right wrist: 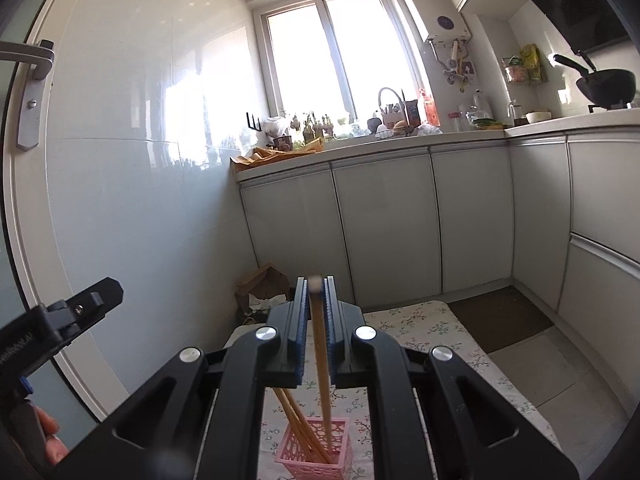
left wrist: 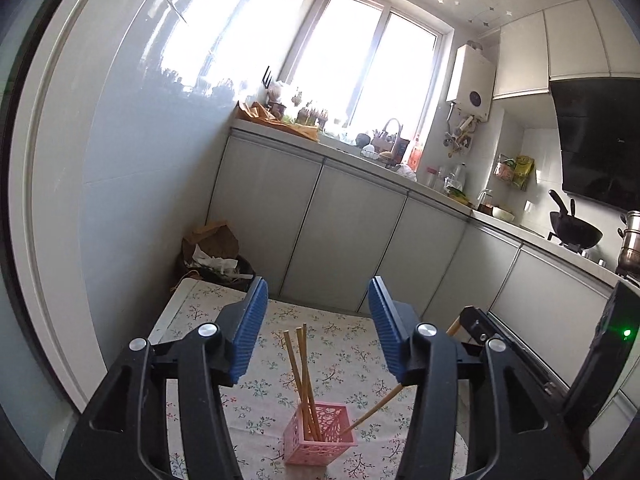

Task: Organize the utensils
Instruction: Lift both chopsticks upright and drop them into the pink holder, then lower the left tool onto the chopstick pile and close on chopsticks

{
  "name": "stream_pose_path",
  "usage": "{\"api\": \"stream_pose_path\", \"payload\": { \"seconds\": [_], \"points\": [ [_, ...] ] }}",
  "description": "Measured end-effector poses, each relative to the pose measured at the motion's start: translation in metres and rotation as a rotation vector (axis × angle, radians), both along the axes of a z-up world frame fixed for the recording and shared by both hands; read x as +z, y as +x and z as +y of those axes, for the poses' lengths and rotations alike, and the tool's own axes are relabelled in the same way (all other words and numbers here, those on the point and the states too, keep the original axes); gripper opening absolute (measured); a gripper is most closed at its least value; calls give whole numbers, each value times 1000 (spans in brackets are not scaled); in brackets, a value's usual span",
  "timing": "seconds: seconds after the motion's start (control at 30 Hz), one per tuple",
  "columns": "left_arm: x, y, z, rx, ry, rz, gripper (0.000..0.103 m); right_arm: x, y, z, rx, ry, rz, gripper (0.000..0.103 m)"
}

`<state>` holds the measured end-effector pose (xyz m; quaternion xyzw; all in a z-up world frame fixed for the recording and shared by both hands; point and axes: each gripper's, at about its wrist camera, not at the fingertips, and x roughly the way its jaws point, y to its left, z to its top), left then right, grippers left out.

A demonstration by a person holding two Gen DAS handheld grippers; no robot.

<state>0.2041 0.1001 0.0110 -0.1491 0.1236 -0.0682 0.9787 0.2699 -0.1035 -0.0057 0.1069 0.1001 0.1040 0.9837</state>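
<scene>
A: Largest item first. State the support surface.

B: The table (left wrist: 192, 312), under a floral cloth, fills the lower centre of both views. The pink basket (left wrist: 320, 444) stands on it at the bottom centre of the left wrist view.

A: Left gripper (left wrist: 318, 332)?

B: Released. Its blue pads (left wrist: 250, 336) stand wide apart with nothing between them, above the basket.

A: Right gripper (right wrist: 316, 292)?

B: Grasping 1 chopstick (right wrist: 320, 360) between nearly closed pads. The stick slants down and its lower end sits inside the basket rim, low in the right wrist view.

A: Basket contents?

B: 3 chopsticks (left wrist: 302, 380) lean inside it, their tops toward the left.

A: Failure modes?

B: 1: the basket looks light; a sideways push from the held stick could tip or slide it. 2: release at this steep slant could let the stick lever out over the rim. 3: the tip may catch in the basket's lattice wall.
</scene>
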Motion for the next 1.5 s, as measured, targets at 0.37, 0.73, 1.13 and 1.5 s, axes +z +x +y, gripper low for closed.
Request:
{"api": "stream_pose_path", "payload": {
  "seconds": [0.37, 0.73, 1.13, 1.5],
  "points": [
    [11, -14, -1, 26, 20, -31, 65, 26, -35, -12, -112, -23, -50, 61],
    [24, -45, -28, 53, 87, -88, 96, 43, -84, -45, -240, -8, -51, 95],
    [1, -66, -73, -39, 198, -15, 96, 20, -132, -92, -321, 4, 41, 97],
    [-47, -57, -133, -296, 341, 191, 96, -62, -198, -127, -308, -86, 237, 97]
  ]
}}
